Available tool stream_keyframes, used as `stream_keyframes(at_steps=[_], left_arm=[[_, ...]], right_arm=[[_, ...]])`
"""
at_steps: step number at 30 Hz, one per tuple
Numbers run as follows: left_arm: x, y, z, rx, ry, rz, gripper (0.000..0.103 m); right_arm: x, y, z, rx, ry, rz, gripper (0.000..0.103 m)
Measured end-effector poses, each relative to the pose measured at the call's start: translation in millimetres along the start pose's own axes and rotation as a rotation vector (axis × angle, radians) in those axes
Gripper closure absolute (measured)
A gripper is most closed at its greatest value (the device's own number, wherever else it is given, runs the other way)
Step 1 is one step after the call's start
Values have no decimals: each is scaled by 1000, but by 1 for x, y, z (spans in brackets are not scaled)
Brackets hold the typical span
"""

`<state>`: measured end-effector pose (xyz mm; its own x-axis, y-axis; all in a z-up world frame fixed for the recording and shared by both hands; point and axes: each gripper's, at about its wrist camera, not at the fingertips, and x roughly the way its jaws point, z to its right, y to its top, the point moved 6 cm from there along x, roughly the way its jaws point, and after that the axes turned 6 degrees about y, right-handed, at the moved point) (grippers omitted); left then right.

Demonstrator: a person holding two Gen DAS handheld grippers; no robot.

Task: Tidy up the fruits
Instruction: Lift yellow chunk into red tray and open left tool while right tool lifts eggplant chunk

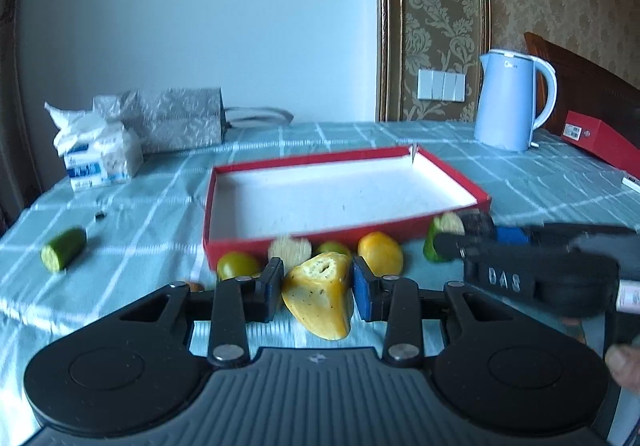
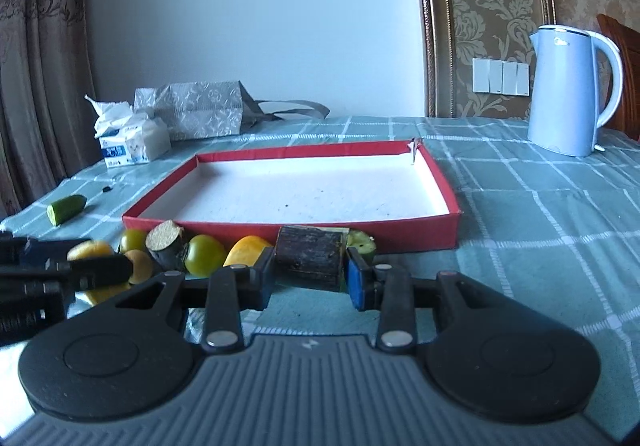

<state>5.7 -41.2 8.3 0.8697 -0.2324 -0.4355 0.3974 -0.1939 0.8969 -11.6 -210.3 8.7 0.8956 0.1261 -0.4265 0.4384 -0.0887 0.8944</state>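
My left gripper (image 1: 318,288) is shut on a yellow cut fruit piece (image 1: 320,296), just in front of the red tray (image 1: 304,242). My right gripper (image 2: 310,272) is shut on a dark brown cut stalk piece (image 2: 310,262) at the tray's (image 2: 400,236) near wall. The tray's white inside holds nothing. Along its near wall lie green tomatoes (image 2: 204,254), a yellow fruit (image 1: 380,252), another stalk piece (image 2: 164,240) and a green cucumber end (image 2: 362,242). A cucumber piece (image 1: 64,254) lies apart at the left.
A pale blue kettle (image 2: 568,90) stands at the back right. A tissue pack (image 2: 132,142) and a silver bag (image 2: 200,108) sit at the back left. A red box (image 1: 600,140) lies far right. A green checked cloth (image 2: 540,206) covers the table.
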Motion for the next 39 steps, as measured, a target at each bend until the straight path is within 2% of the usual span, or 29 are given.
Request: stream_keyframes(at_steps=[9, 17, 23, 30, 39], left_arm=[[32, 48, 3, 14, 33, 45, 68], [95, 70, 5, 14, 78, 0, 68], [145, 71, 10, 24, 106, -70, 68], [182, 66, 13, 28, 118, -132, 68], [196, 61, 19, 71, 150, -125, 68]], right_arm=[[-4, 1, 11, 40, 6, 39, 69], [-3, 3, 16, 56, 7, 58, 69], [-2, 1, 14, 50, 16, 61, 69], [0, 0, 11, 47, 35, 47, 69], [5, -1, 13, 61, 42, 25, 69]])
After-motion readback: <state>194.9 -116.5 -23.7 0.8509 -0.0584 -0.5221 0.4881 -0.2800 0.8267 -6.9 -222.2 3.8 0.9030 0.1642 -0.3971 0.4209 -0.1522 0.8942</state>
